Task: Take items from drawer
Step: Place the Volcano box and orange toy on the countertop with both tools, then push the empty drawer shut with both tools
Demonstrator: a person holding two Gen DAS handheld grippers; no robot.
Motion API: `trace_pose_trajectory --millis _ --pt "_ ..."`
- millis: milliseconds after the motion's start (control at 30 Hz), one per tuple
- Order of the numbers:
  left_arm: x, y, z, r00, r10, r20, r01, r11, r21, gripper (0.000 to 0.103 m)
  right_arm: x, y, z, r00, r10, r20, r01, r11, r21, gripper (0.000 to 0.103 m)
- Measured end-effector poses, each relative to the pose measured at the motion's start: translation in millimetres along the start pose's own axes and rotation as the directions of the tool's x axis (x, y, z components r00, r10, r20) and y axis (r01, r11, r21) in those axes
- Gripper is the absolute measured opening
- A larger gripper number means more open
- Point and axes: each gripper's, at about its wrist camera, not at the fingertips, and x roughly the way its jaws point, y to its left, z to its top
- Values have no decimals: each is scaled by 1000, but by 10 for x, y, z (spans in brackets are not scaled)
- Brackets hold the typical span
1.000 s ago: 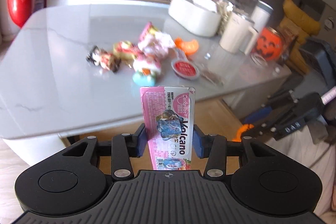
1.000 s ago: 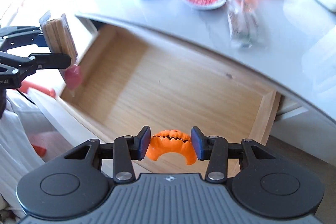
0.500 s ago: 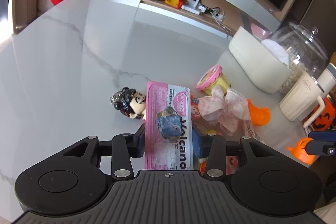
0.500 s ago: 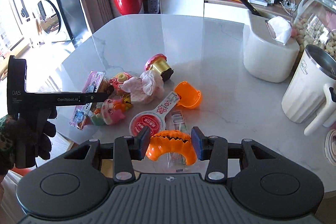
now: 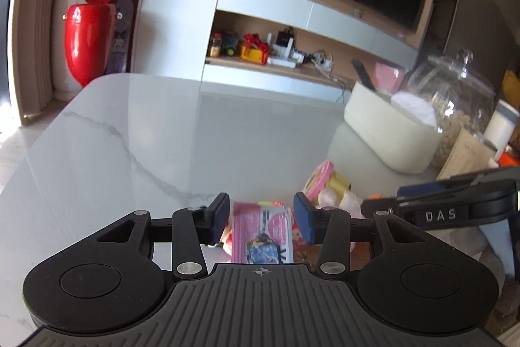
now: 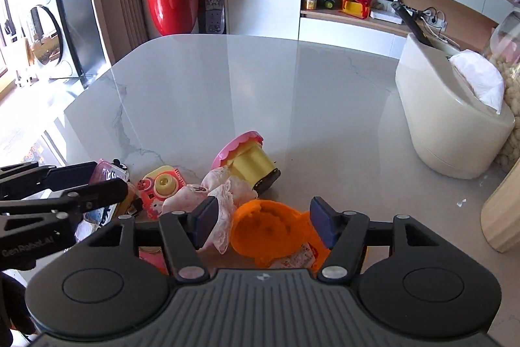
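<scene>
Above the marble table (image 6: 260,86), the left gripper (image 5: 261,221) stands half open over a pink packet (image 5: 263,236), pads clear. The right gripper (image 6: 261,225) is opening; an orange pumpkin toy (image 6: 269,230) lies between, untouched.

Right tongs (image 6: 260,225) opening over orange toy (image 6: 269,230).

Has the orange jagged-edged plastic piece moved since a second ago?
Yes. The orange jagged-edged plastic piece went from above the open wooden drawer up onto the grey marble tabletop.
</scene>
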Motion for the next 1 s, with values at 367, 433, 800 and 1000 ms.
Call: trace_pose_trajectory --millis 367,433,800,1000 --pt "-1266 -272 -460 989 -43 139 41 999 14 48 -1615 -303 -822 981 8 194 -9 1000 3 93" --pt "-1538 -450 -737 995 -17 93 16 1000 14 47 -1908 -366 -1134 972 54 228 -58 998 9 103" --pt "-1989 -1162 -2053 944 78 -321 -59 996 69 48 -2285 -172 -2784 964 218 152 -236 965 114 103" --pt "-1788 -1353 -2370 910 165 -379 -94 976 198 48 -1794 172 -3242 994 53 -96 -55 998 -14 103"
